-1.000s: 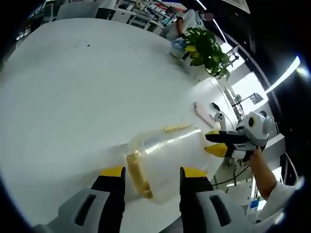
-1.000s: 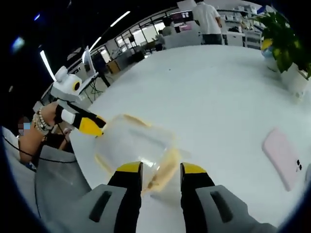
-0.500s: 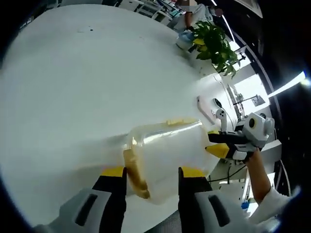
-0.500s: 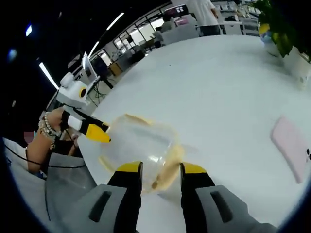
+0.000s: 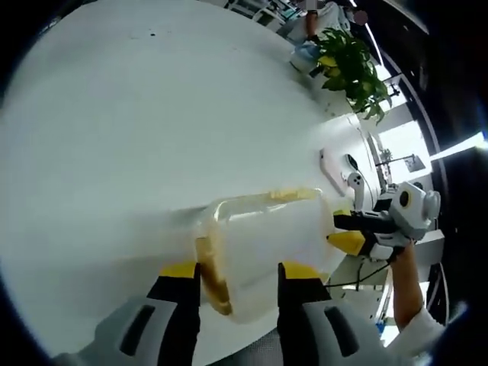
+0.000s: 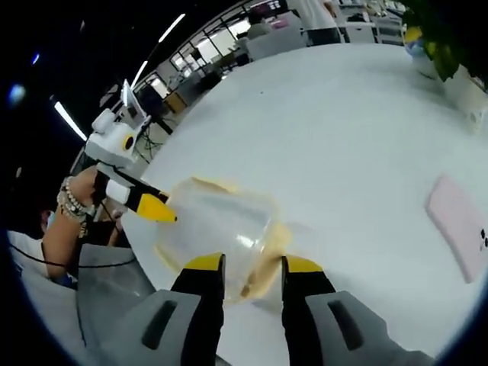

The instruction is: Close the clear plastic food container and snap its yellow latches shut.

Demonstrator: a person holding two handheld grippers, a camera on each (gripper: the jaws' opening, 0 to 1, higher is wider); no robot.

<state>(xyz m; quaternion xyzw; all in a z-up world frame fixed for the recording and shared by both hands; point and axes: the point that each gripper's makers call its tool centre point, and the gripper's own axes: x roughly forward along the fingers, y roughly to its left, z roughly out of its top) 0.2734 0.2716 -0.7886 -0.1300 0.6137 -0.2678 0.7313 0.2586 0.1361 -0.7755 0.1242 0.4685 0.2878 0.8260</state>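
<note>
Left hand-held gripper (image 5: 230,276) straddles the clear container's (image 5: 263,248) yellow-latched end (jaws apart).

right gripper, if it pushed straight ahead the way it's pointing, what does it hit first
Most likely the clear container: its yellow latch lies right between the right gripper's tips. It may already be touching; depth is hard to judge.

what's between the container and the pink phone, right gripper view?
Nothing: bare white table between the clear container and the pink phone.

A white table (image 5: 114,137) carries a pink phone (image 6: 457,236) and a potted plant (image 5: 351,65) — well apart.
</note>
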